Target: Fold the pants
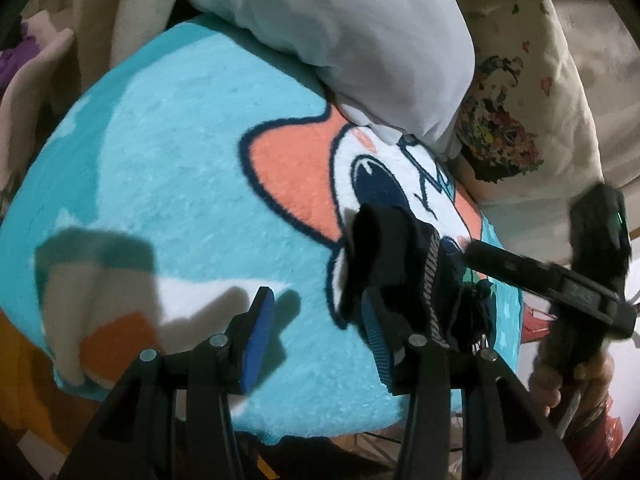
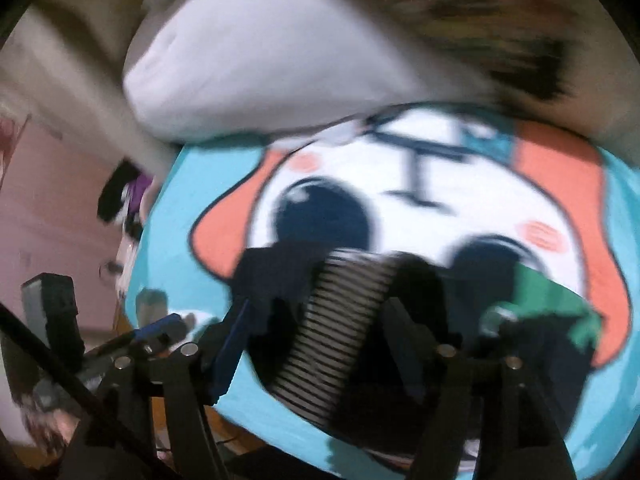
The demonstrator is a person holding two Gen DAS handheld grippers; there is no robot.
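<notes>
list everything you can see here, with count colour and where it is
pants: one, dark navy with a striped waistband, bunched over the blanket's cartoon face
blanket: one, turquoise with a white and orange cartoon face, spread underneath
pillow: one, pale grey-white, at the blanket's far edge
printed cloth: one, cream with a multicolour print, beside the pillow
left gripper: black, blue pads, jaws apart, pants at one pad
right gripper: black, jaws apart with the pants between them, blurred

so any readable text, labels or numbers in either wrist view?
None readable.
Blue cartoon blanket: picture only, no words.
Floral print cloth: pattern only.
Dark pants with striped band: no legible label, blurred.
Right hand-held gripper: body marking too blurred to read.
</notes>
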